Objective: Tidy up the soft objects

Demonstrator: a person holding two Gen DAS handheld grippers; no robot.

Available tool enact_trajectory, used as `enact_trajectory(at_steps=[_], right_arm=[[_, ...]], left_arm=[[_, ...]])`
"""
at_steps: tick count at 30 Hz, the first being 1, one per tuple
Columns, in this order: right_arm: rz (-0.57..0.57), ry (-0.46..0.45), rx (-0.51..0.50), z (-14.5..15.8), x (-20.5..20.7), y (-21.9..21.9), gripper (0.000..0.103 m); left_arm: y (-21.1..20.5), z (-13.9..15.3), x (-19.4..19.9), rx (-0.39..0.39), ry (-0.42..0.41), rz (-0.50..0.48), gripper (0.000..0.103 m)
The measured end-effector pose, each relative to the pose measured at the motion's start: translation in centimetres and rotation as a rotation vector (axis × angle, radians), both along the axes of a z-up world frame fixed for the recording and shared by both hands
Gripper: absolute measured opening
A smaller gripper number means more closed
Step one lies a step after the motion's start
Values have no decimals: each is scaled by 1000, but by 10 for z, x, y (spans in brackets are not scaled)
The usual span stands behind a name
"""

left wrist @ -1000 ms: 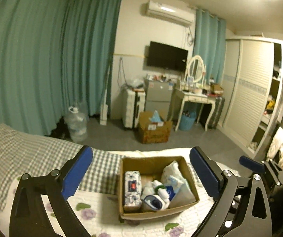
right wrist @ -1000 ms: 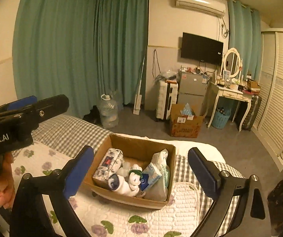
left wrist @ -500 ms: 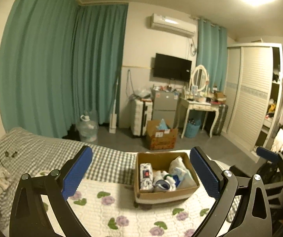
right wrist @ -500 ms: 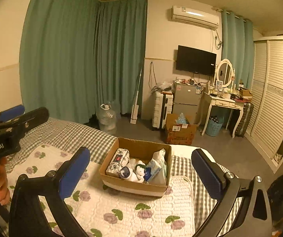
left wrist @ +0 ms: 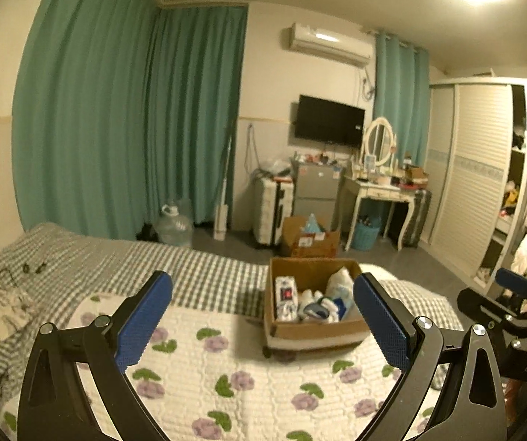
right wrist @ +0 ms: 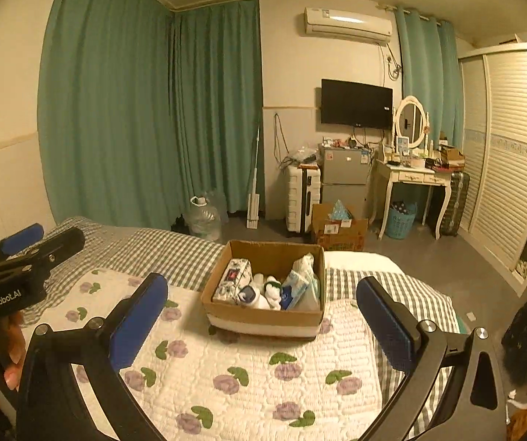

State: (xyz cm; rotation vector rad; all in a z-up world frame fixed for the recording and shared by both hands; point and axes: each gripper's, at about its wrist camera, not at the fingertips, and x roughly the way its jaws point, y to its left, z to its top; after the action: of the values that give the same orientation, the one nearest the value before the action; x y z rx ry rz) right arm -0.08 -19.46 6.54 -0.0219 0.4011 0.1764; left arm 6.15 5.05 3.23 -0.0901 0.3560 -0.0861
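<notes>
An open brown cardboard box (right wrist: 263,316) is sitting on a white quilted bedspread with purple flowers (right wrist: 256,375), over a grey checked bed sheet (right wrist: 167,253). Inside it, a patterned tissue pack (right wrist: 232,281), white rolled socks (right wrist: 263,290) and a blue-and-white soft packet (right wrist: 294,286) are lying packed together. The left gripper (left wrist: 261,321) is hovering near the box with its blue-padded fingers (left wrist: 142,321) spread wide, gripping nothing. The right gripper (right wrist: 261,321) is likewise hovering, fingers (right wrist: 383,321) parted and empty.

Teal curtains (right wrist: 134,110), wall TV (right wrist: 356,103), white vanity (right wrist: 412,172), louvred wardrobe (right wrist: 509,147).
</notes>
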Motion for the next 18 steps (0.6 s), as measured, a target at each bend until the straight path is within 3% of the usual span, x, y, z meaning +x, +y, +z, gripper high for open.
enact_trajectory(at_steps=[18], right_arm=[[-17,37,11,-13,4,-13,103]], left_arm=[[-8,-9,-9,16,27,3,100]])
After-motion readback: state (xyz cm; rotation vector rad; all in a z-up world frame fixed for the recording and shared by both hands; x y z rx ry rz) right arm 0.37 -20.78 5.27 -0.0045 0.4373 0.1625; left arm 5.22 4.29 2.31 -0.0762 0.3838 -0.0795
